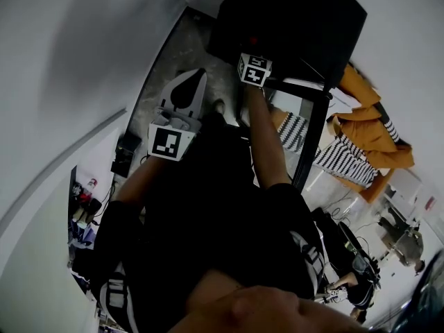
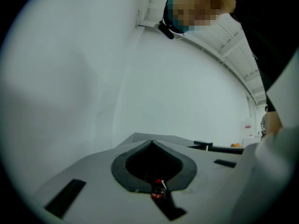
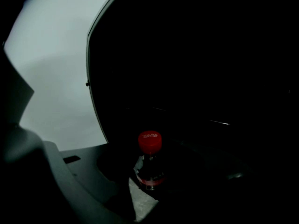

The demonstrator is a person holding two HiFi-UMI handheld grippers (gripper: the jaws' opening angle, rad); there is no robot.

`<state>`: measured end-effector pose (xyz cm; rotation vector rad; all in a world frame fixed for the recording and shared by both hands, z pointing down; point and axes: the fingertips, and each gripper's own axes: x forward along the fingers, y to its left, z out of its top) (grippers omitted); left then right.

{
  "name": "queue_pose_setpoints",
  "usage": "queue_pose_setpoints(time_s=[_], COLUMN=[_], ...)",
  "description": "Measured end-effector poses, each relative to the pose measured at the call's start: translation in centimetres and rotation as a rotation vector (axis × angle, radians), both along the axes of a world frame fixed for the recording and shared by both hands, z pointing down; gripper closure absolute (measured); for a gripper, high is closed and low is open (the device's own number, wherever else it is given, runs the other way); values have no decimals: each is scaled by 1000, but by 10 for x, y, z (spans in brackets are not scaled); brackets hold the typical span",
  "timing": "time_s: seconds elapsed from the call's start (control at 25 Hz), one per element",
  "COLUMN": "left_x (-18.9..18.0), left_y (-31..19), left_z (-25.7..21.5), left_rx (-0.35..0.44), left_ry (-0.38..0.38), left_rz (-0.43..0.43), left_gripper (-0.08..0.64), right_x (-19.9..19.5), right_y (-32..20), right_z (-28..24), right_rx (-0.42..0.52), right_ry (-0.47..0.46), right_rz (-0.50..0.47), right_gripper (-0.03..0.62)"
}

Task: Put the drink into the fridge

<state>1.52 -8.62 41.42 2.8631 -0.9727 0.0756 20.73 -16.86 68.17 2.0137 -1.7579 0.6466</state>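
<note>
A: Right gripper view first. What do we have in the right gripper (image 3: 148, 183)?

B: The drink (image 3: 149, 164), a dark bottle with a red cap, upright and pinched between its jaws. Around it we see only darkness with a faint glint or two, which we take for the inside of the fridge (image 1: 291, 19).

A: So the carrying is done?

B: We'd judge so. Setting it down inside and letting go are what's left.

A: What does the head view add?

B: The fridge as a black box, with our right arm reaching to its near edge. The bottle itself we can't pick out there. The left gripper (image 2: 152, 143) hangs well apart from the fridge, jaws pressed together on nothing, and its own view shows mostly white wall.
</note>
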Motion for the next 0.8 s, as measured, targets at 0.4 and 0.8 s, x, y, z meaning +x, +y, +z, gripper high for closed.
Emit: queue_pose_setpoints(time_s=[0.4,0.8], left_x=[3,2], left_y=[-12,-26], left_z=[9,35], left_rx=[-1,-4], left_ry=[6,24], left_rz=[15,16], left_gripper=[555,555], right_x=[1,10], right_y=[-22,-41], right_z=[14,40], right_rx=[8,13], right_ry=[-5,-6], right_rz=[1,23], right_gripper=[449,449])
